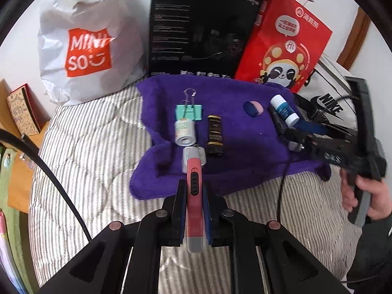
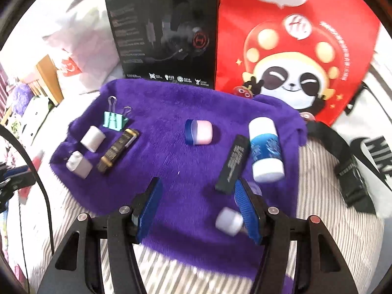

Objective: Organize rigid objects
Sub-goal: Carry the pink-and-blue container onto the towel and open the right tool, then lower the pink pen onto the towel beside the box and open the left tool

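Observation:
My left gripper (image 1: 193, 191) is shut on a red and grey utility knife (image 1: 194, 196), its tip over the near edge of the purple towel (image 1: 232, 142). On the towel lie a teal binder clip (image 1: 189, 111), a white roll (image 1: 184, 132), a black and gold tube (image 1: 215, 134), a blue and pink case (image 2: 198, 132), a black stick (image 2: 232, 164) and a blue and white bottle (image 2: 264, 149). My right gripper (image 2: 198, 196) is open over the towel, and a small white cap (image 2: 229, 220) lies by its right finger.
A black headset box (image 1: 196, 29), a red panda bag (image 1: 284, 44) and a white Miniso bag (image 1: 85, 44) stand behind the towel. A white Nike bag (image 2: 367, 147) with a black strap lies to the right. The striped bedding (image 1: 93, 159) surrounds the towel.

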A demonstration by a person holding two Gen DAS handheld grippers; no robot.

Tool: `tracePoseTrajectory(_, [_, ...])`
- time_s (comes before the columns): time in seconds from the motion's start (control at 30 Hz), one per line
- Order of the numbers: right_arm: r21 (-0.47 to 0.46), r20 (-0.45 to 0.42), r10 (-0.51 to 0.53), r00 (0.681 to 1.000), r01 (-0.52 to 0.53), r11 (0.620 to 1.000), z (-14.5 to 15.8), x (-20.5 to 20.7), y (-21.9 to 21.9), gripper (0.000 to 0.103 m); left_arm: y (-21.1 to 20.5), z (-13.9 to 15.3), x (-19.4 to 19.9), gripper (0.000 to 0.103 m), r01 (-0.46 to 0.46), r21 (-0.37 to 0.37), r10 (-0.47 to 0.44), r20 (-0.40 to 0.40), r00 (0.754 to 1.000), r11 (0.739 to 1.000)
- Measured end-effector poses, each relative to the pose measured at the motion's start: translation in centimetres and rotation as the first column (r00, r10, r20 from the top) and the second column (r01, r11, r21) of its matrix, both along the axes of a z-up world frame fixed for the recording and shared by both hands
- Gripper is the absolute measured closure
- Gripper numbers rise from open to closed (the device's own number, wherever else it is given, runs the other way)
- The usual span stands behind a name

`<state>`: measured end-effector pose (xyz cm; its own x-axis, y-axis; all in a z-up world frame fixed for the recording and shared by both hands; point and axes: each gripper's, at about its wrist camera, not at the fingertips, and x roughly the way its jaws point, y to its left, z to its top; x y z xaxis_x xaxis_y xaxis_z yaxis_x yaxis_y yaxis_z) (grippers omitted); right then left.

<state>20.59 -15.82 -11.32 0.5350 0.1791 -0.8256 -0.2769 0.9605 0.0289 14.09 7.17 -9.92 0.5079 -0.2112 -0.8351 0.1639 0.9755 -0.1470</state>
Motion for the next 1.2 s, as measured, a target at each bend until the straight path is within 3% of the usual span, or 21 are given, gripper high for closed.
tracePoseTrajectory(0.33, [0.03, 0.038, -0.015, 0.999, 0.014, 0.999, 1.3, -4.3, -2.7, 0.042, -3.1, 0.4, 2.4, 0.091, 0.061, 0.009, -0.061, 0.002, 0.998, 0.998])
tracePoseTrajectory(0.8, [0.14, -0.003, -0.101, 0.995, 0.1, 0.985, -0.5, -4.4, -5.3, 0.042, -7.7, -3.1, 8.1, 0.091, 0.114, 0.007, -0.113, -0.074, 0.991, 0.993])
tracePoseTrajectory(1.2, [0.12, -0.005, -0.098, 0.995, 0.098, 0.988, -1.3, -3.9, -5.3, 0.042, -10.5, -6.1, 9.6, 0.091, 0.143, 0.115, -0.131, -0.106, 0.986, 0.983])
